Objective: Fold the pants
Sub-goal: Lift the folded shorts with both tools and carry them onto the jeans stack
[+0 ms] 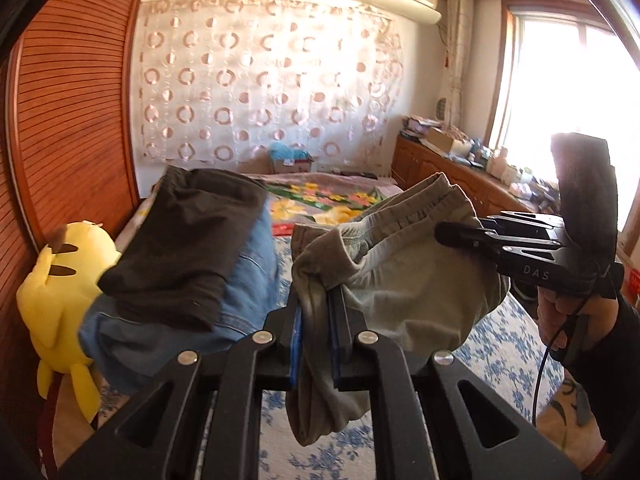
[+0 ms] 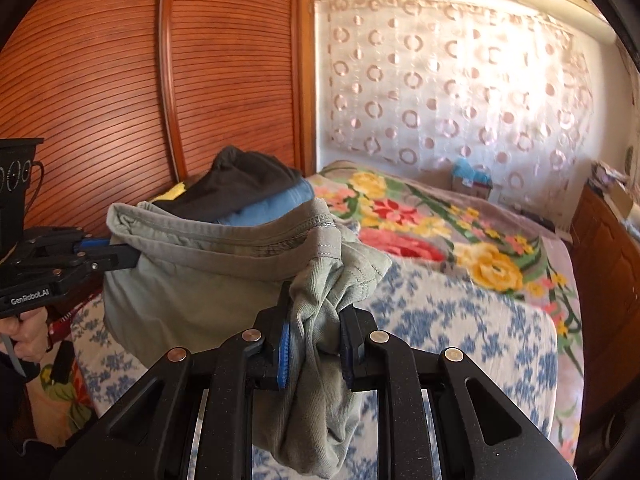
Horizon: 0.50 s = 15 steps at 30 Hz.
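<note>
Left fingers: pressed together on a bunched corner of the grey-green pants.
Right fingers: pinching the other bunched corner of the same pants; cloth hangs below the pads.
Pants: held in the air between both grippers, above the blue-flowered bed.
Writing: "DAS" on the right gripper's body, "GenRobot.AI" on the left's.
Folded stack: dark garment on blue denim, just behind the pants.
Open room: bare bedspread to the right, towards the wooden cabinet.
Cut off: yellow plush toy, partly hidden by the stack.
</note>
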{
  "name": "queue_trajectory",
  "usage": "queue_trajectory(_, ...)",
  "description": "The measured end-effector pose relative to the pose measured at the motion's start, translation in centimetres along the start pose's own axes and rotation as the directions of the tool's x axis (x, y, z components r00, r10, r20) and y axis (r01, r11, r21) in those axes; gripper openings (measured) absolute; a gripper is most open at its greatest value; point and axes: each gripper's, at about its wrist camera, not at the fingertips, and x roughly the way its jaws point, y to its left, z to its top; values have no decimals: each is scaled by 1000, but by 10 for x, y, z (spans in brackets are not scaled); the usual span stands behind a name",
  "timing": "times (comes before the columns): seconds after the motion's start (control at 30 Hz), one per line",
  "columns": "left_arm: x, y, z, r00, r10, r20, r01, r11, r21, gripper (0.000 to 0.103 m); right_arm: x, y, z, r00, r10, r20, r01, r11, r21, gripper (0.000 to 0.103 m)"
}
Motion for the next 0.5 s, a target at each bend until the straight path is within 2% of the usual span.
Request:
queue_trajectory(0.2,10,26,14,998,52,23,-52,998,-37,7,28,4,44,999,38,18,-37,998,-58,17)
queue_trajectory(0.5,7,50,36,994,87,67,-81,992,-97,7,60,7,90,995,97,33,-93,990,-109,17)
